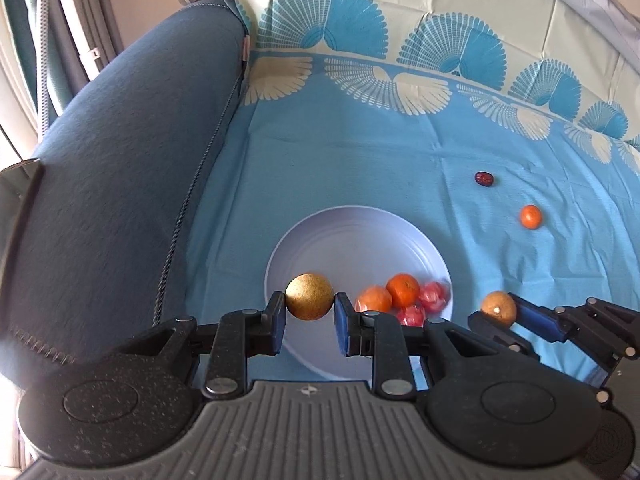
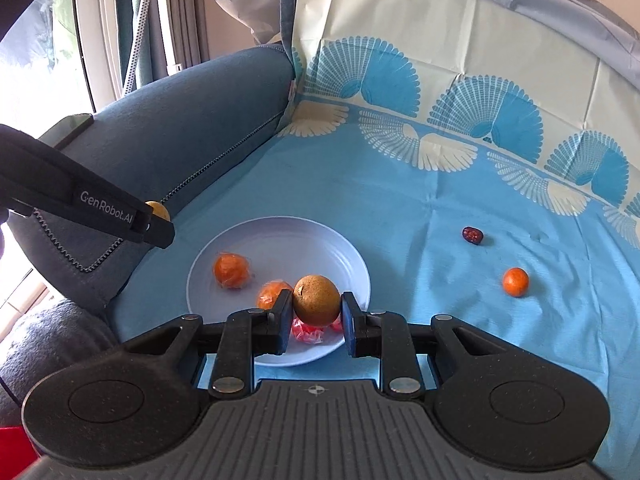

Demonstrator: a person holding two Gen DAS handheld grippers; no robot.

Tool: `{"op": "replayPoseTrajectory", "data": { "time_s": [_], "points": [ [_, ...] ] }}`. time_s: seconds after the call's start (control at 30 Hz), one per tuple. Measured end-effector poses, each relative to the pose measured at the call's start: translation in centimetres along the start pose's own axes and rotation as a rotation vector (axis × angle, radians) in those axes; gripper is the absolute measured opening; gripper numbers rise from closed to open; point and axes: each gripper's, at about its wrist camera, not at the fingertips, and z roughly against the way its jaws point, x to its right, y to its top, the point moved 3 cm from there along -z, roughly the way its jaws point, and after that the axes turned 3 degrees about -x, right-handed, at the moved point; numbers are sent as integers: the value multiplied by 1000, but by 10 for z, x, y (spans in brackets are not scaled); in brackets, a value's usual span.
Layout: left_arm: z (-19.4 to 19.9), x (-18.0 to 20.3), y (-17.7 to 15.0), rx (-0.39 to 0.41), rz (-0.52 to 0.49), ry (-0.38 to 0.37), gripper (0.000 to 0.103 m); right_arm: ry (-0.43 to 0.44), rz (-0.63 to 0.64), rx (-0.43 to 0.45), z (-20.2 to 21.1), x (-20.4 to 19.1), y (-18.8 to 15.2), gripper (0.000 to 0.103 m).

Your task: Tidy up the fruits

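Note:
A pale plate (image 1: 352, 240) (image 2: 328, 248) lies on the blue cloth and holds two oranges (image 1: 404, 289) (image 2: 231, 270) and red wrapped pieces (image 1: 434, 296) (image 2: 308, 334). My left gripper (image 1: 310, 306) is shut on a round brown fruit (image 1: 309, 297) above the plate's left edge. My right gripper (image 2: 316, 308) is shut on another brown fruit (image 2: 316, 300) over the plate's near right edge; it also shows in the left wrist view (image 1: 498, 307). A small orange (image 1: 530, 217) (image 2: 515, 281) and a dark red date (image 1: 484, 178) (image 2: 473, 235) lie on the cloth to the right.
A blue sofa armrest (image 1: 120, 184) (image 2: 192, 120) rises left of the plate. The patterned cloth (image 1: 360, 152) runs up the sofa back behind. The left gripper's body (image 2: 80, 204) crosses the left of the right wrist view.

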Motion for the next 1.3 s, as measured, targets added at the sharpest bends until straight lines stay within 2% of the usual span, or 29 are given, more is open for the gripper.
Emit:
{"op": "replayPoseTrajectory", "data": {
  "time_s": [0.3,0.53,0.57,0.6,0.63,0.67,0.7,0.73,0.8,0.87,1.0,1.13,1.3],
  "points": [
    [-75,9,27,-72,-13,5,28,-26,-31,-67,-73,21,12,27],
    [-106,9,34,-111,-27,15,29,-6,-13,-109,-106,24,15,27],
    [-108,8,35,-114,-21,14,38,1,-15,-112,-109,24,16,27],
    [-108,7,37,-115,-13,15,55,6,-18,-111,-111,24,17,27],
    [-106,7,39,-108,-6,20,64,9,-20,-110,-112,24,18,34],
    [-102,6,41,-96,-2,25,85,11,-18,-109,-111,23,19,41],
    [-97,5,42,-84,0,35,102,10,-20,-106,-109,23,21,58],
    [-91,5,43,-68,3,51,102,4,-26,-98,-104,23,22,73],
    [-80,4,40,-66,-10,63,103,-3,-38,-84,-91,23,22,84],
    [-70,4,32,-103,-23,60,103,4,-47,-93,-75,23,18,87],
    [-40,2,8,-127,-26,83,103,21,-94,-114,-34,19,3,93],
    [-2,-1,-20,-115,-31,95,103,21,-119,-109,8,10,-12,98],
    [44,-3,-50,-76,-19,96,103,11,-118,-55,56,-5,-25,100]
  ]
}}
